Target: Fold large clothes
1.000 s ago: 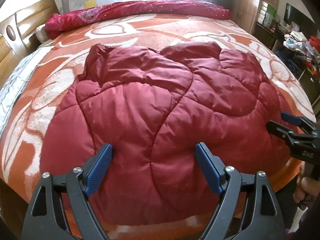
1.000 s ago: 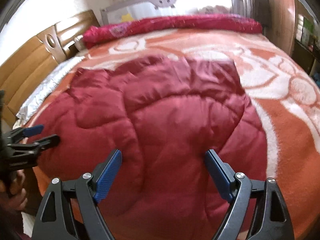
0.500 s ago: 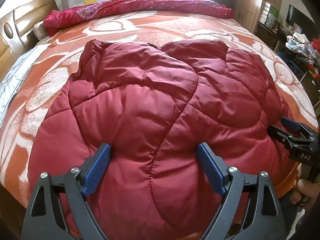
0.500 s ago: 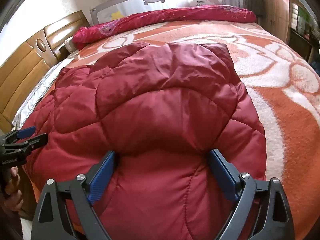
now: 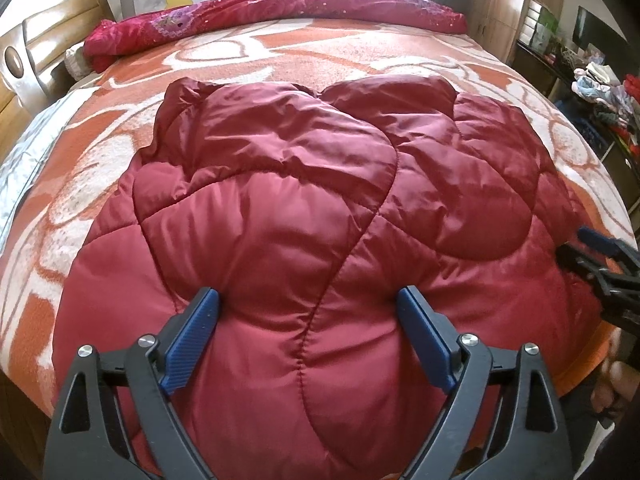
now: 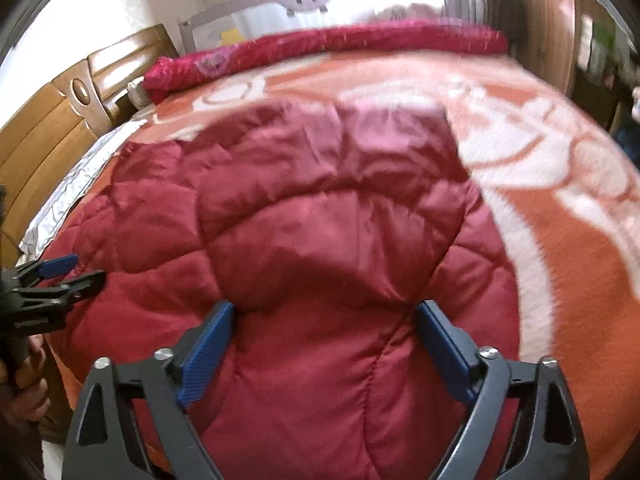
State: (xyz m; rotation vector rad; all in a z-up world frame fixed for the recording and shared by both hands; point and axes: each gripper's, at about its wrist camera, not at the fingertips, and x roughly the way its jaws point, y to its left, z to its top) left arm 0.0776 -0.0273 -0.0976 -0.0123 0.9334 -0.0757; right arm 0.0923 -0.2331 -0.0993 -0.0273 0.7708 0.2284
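A dark red quilted puffer jacket [image 5: 320, 200] lies spread on the bed, with its near edge towards me. My left gripper [image 5: 307, 292] stands wide over that edge. Its blue pads [image 5: 192, 332] dig into the puffy fabric, which bulges between them. In the right wrist view the same jacket [image 6: 320, 220] swells between the jaws of my right gripper [image 6: 325, 306], which are closing on it while still wide apart. Each gripper shows in the other's view: the right gripper [image 5: 572, 242] at the jacket's right edge, the left gripper [image 6: 89, 267] at its left edge.
The bed carries an orange and white patterned blanket [image 5: 280, 52]. A rolled red quilt [image 5: 280, 12] lies along its far end under a grey rail. A wooden headboard [image 5: 40, 40] stands at the left and cluttered shelves [image 5: 600, 92] at the right. A hand [image 6: 28, 392] holds the left gripper.
Both grippers have come in lower onto the jacket's near edge. The fabric that lay flat under the jaws now bulges up between them. The right view has blurred slightly.
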